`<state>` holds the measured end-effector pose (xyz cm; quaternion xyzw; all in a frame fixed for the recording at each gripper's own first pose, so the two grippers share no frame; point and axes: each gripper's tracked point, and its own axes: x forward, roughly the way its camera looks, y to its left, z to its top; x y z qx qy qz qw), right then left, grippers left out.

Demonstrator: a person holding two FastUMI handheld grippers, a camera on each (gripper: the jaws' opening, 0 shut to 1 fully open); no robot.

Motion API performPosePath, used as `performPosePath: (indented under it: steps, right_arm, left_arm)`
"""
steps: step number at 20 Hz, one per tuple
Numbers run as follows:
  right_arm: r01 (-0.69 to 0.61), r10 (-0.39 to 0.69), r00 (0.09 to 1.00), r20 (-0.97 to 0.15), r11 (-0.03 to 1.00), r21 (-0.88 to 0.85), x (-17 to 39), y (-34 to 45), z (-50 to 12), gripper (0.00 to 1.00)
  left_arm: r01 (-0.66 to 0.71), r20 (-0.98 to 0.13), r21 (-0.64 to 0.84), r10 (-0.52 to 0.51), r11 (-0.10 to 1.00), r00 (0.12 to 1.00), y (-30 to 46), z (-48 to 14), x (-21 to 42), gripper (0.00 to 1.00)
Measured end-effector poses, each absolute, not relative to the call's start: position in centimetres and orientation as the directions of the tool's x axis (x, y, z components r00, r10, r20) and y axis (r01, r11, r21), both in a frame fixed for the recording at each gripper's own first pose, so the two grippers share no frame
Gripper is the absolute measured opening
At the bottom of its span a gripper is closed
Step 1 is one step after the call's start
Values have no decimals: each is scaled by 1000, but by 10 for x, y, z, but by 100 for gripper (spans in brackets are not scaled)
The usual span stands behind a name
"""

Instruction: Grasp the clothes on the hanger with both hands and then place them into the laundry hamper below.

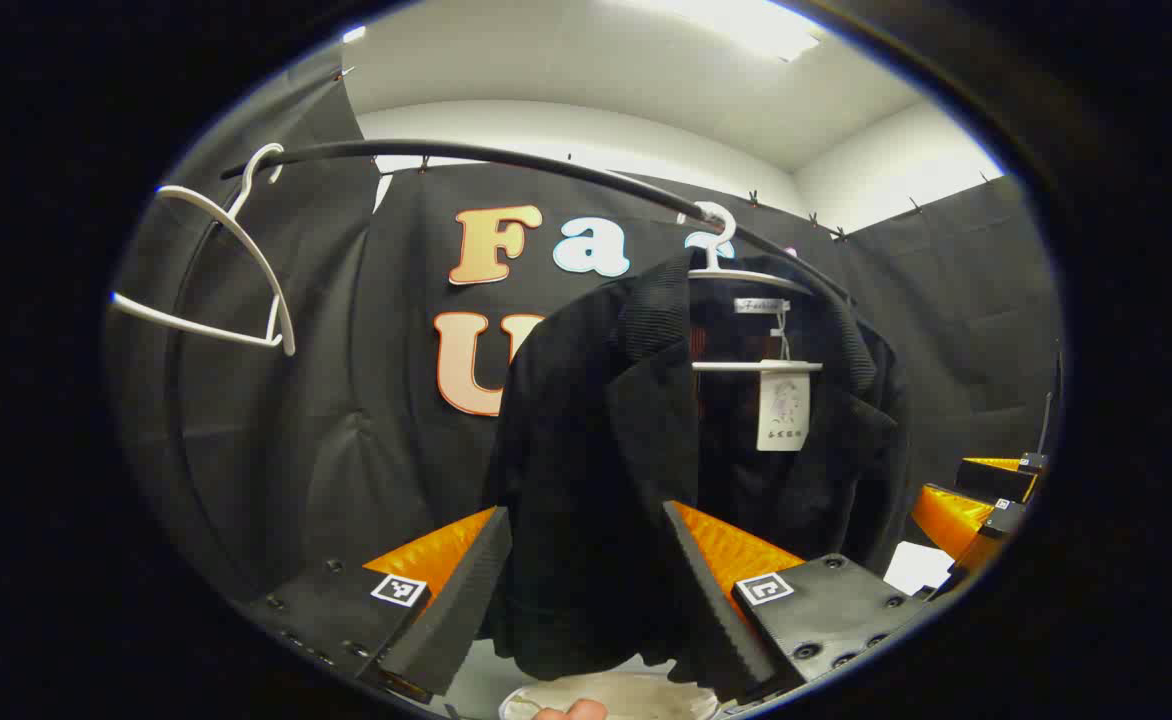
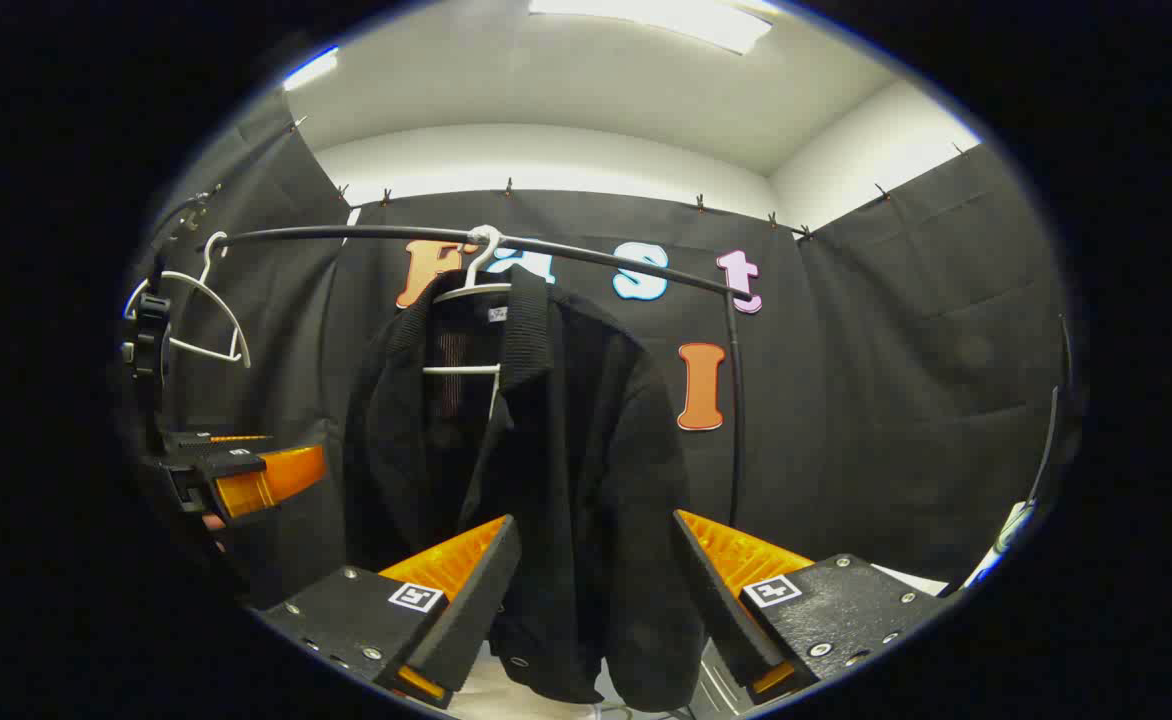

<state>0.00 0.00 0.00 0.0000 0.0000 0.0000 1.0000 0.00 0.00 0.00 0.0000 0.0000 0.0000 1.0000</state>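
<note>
a staged recording booth, not a home: black cloth walls [image 2: 896, 380] clipped up under a white ceiling [image 2: 546, 100] with strip lighting, and a bare clothes rail [image 2: 346, 234] with hangers [image 1: 236, 270].

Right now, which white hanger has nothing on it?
The empty hanger at the rail's left end. The other hanger carries the black jacket.

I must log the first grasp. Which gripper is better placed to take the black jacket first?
Probably the left gripper: its open fingers frame the black jacket front closely. The right gripper, also open, frames the sleeve edge from seemingly farther back.
</note>
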Motion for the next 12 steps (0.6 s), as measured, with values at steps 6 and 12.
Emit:
performPosePath:
  steps: [6,12]
  right_arm:
    - [-31,32,999,-32,999,12,-2,19,-9,93]
    - [-56,56,998,-27,998,-8,9,20,-8,93]
  left_arm:
    - [-22,-7,-15,21,1000,1000,7,-4,-11,100]
    - [-49,13,-14,49,999,999,15,-4,-1,93]
